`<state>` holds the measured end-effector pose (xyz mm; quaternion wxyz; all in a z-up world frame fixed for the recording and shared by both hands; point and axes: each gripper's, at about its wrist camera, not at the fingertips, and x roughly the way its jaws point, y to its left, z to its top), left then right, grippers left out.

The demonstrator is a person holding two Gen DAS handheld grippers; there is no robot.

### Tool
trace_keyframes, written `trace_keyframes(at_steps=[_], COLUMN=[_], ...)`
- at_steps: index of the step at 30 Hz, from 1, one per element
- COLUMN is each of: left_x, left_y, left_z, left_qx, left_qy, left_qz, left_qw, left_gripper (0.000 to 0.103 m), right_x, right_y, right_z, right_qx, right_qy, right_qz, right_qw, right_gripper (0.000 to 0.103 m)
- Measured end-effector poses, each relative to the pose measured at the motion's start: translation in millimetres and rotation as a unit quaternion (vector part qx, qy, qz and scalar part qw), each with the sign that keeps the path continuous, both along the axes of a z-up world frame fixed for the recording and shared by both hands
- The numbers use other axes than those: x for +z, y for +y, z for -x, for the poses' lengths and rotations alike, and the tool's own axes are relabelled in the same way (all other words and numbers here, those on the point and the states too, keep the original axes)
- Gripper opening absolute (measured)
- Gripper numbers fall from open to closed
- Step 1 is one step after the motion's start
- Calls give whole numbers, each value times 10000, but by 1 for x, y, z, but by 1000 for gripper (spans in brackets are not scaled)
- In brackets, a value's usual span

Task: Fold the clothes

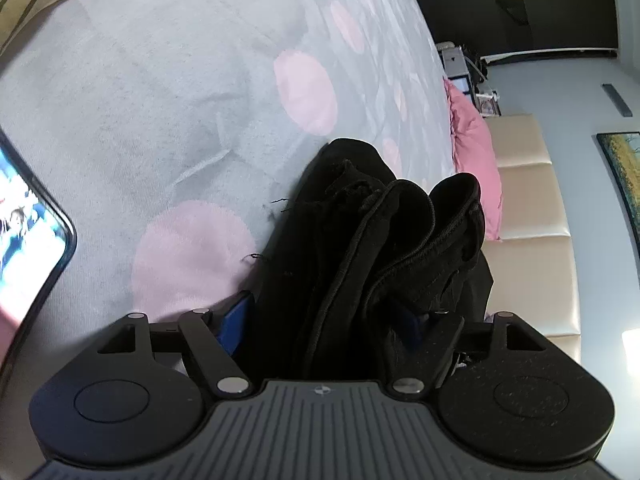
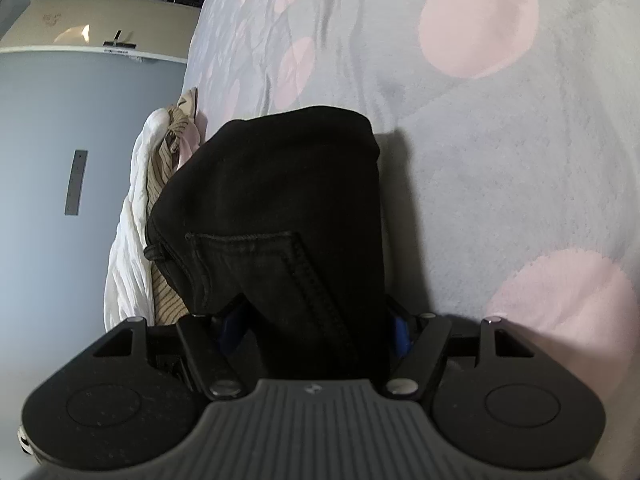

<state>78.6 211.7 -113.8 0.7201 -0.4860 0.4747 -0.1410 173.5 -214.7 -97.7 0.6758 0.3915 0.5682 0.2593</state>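
In the left wrist view the left gripper (image 1: 324, 320) has its fingers drawn in on a bunched black garment (image 1: 360, 248); thick folds with stitched hems fill the gap between the blue pads (image 1: 236, 320), so the grip is narrow and full of cloth. The garment rises from the fingers toward 12 o'clock, its far end resting on the bed cover (image 1: 160, 120), grey with pink dots. A phone (image 1: 28, 216) with a lit screen lies at 9 o'clock, well apart from the cloth. At 2 o'clock a pink pillow (image 1: 476, 152) sits against a cream padded headboard (image 1: 528, 200). Open bed cover spreads from 10 to 12 o'clock.

In the right wrist view the right gripper (image 2: 316, 332) likewise clamps the black garment (image 2: 280, 200), a stitched pocket showing on it near the fingers; blue pads (image 2: 401, 334) peek out on either side of the cloth. A pile of white and beige striped clothes (image 2: 152, 208) lies at 9 o'clock, just beside the garment. From 12 to 3 o'clock the bed cover (image 2: 500, 160) lies bare and smooth.
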Motion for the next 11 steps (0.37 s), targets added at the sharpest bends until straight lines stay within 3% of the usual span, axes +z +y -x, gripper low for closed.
trace_keyframes(at_steps=[4,6,11], left_x=[0,4,8], left_y=[-3,-10,-12], left_z=[1,2,-2], left_qx=[65,-69,-139], left_qy=[-43,-79,-62], left_qz=[-14,-230,-303], left_qw=[10000,9997,9994], left_gripper=[84,89,85], right_x=[-2,-2,1], right_y=[3,7,11], right_z=[-2,-4,-4], right_qx=[-81,-79,-80], right_qy=[62,46,-3], right_qz=[-41,-12,69], right_qw=[9999,10000,9999], right_gripper=[72,72,70])
